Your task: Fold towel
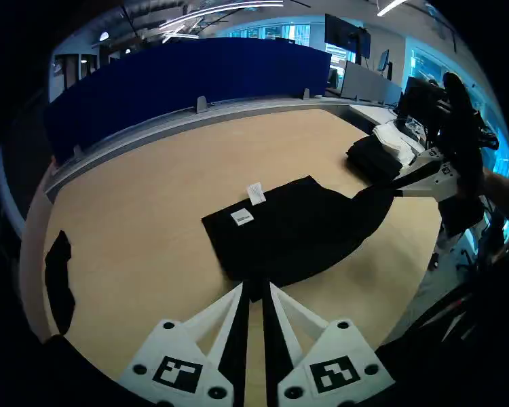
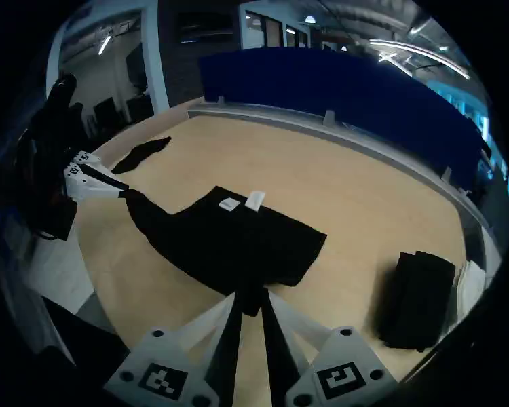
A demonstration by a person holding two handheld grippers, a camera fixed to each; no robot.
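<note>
Left gripper view: left claw (image 1: 256, 286) clenches the black towel (image 1: 295, 230), right claw (image 2: 252, 296) likewise, pinched edges hidden inside both grips.

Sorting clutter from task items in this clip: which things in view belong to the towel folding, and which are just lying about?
Part of the job:
black towel, spread on the table
left gripper, pinching its edge
right gripper, pinching its edge

Lying about:
folded black stack
white folded cloths beside it
small black cloth near the table edge
blue divider
</note>
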